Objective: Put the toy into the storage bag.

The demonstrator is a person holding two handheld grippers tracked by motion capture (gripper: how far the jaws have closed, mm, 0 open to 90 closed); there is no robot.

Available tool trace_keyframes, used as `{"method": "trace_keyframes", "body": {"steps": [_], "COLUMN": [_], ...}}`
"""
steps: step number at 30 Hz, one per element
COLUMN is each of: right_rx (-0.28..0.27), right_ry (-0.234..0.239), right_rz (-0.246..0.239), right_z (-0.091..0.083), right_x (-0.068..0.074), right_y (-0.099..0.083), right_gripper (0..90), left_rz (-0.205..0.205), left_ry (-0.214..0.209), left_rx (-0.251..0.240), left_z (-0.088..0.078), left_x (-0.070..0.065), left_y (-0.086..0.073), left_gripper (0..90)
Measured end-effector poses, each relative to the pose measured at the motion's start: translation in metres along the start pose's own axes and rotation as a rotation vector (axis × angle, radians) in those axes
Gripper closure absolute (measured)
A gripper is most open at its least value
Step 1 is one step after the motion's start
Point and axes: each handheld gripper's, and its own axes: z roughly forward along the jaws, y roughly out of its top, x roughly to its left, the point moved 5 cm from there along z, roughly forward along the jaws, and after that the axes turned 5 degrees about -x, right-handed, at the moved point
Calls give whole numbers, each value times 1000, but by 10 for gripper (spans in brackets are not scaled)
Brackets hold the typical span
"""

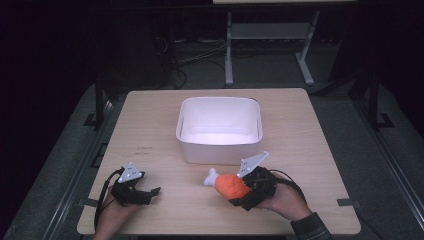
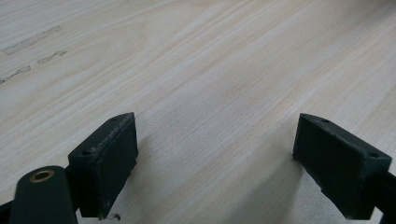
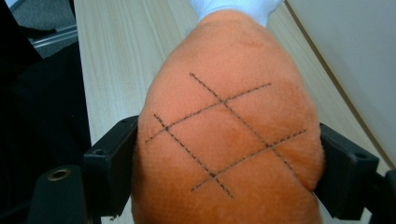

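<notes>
Gripping a plush drumstick (image 1: 229,184) by its orange body, the right gripper (image 1: 247,192) is holding it just in front of the white bin (image 1: 220,149), white bone end pointing left. Its jaws are pressing into the toy's sides in the right gripper view. Resting near the table's (image 1: 150,130) front left, the left gripper (image 1: 147,192) is standing open over bare wood.

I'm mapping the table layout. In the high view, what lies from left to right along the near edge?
left gripper → plush drumstick → right gripper, whose jaws clamp the drumstick's orange end.
</notes>
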Motion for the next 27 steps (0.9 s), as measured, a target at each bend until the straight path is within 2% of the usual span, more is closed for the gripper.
{"method": "trace_keyframes", "body": {"steps": [5, 16, 27], "right_rx": [11, -29, -43], "right_ry": [14, 47, 54], "right_rz": [-26, -45, -84], "right_z": [-3, -17, -31], "right_x": [0, 0, -3], "right_y": [7, 23, 44], "right_gripper": [187, 187, 187], "left_rz": [0, -2, 0], "left_ry": [0, -1, -2], "left_rx": [3, 4, 6], "left_z": [0, 0, 0], "left_x": [0, 0, 0], "left_y": [0, 0, 0], "left_gripper": [132, 132, 132]}}
